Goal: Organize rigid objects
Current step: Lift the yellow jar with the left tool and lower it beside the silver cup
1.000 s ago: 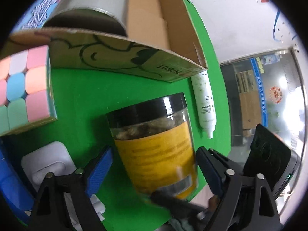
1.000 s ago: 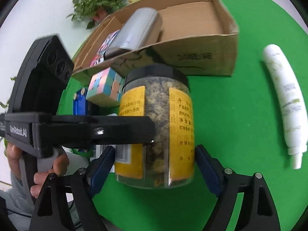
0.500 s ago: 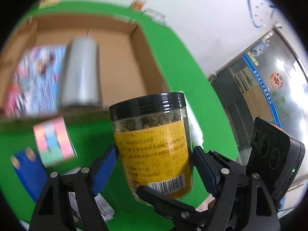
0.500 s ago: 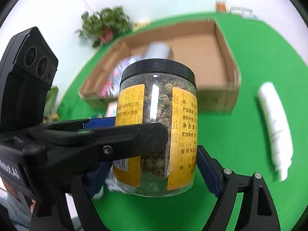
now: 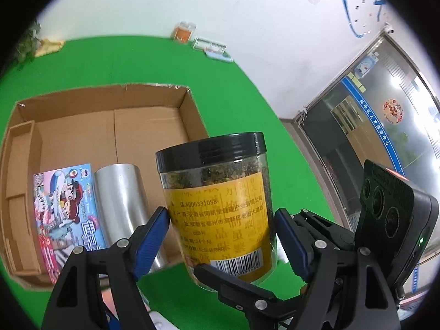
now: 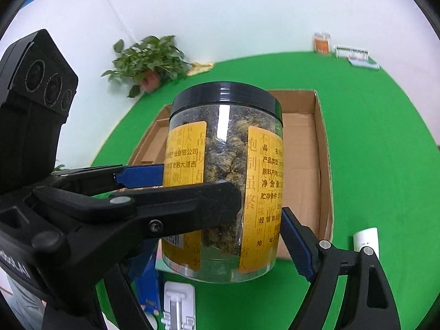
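A clear jar with a black lid and yellow label, full of dried flowers, is held upright in the air by both grippers. My left gripper is shut on its sides; my right gripper is shut on it too, crossing the left one. Below and behind stands an open cardboard box. In it lie a colourful flat pack and a silver cylinder.
The table is covered in green cloth. A white tube lies right of the box. A white plastic piece and a blue item lie below the jar. A potted plant and small stands sit at the far edge.
Both grippers have lifted the jar off the table and carried it up towards the box. The view now looks down into the box; the pastel cube has dropped out of view.
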### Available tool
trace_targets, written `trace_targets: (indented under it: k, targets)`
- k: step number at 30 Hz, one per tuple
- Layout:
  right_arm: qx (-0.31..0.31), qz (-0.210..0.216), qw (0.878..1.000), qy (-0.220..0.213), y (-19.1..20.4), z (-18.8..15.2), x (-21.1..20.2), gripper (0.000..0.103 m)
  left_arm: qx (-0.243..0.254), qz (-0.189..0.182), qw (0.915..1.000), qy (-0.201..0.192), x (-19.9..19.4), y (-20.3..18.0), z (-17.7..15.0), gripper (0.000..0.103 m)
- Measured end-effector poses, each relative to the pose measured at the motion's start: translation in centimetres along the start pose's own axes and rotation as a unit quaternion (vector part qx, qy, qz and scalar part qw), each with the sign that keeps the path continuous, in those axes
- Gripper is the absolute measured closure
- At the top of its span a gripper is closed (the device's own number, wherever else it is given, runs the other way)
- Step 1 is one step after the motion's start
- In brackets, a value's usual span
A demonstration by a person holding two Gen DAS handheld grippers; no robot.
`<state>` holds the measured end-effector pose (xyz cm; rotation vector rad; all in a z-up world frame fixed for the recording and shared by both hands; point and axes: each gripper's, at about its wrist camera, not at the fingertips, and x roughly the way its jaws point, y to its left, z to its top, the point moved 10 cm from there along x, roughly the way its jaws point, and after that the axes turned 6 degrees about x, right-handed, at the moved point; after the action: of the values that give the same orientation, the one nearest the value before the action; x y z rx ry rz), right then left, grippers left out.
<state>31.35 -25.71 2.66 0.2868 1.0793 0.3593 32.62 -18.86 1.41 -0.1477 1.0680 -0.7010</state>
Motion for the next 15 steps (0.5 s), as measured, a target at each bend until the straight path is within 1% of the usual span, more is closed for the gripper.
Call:
trace_targets:
  k: [2, 5, 8, 11, 15]
  targets:
    - [0.012, -0.002, 1.000, 0.017, -0.8, 0.5, 1.4, 0.021, -0.010, -0.006, 0.9998, 0.018, 1.3, 0.7, 0.0, 0.025]
    - [0.032, -0.006, 0.999, 0.043, -2.0, 0.6, 3.9, 0.021, -0.031, -0.017, 0.9982, 0.049, 3.8, 1.7, -1.3, 0.025]
    - [0.047, -0.010, 0.997, 0.066, -3.4, -0.2, 6.6, 0.021, -0.051, -0.025, 0.9959, 0.071, 5.6, 2.5, -2.3, 0.025]
    - [0.050, -0.019, 0.996, 0.078, -4.2, -1.1, 8.3, 0.021, -0.064, -0.028, 0.9943, 0.081, 6.6, 2.9, -2.9, 0.026]
    - [0.057, -0.021, 0.995, 0.083, -4.6, -1.9, 9.5, 0.021, -0.063, -0.013, 0.9936, 0.093, 7.1, 3.1, -3.4, 0.027]
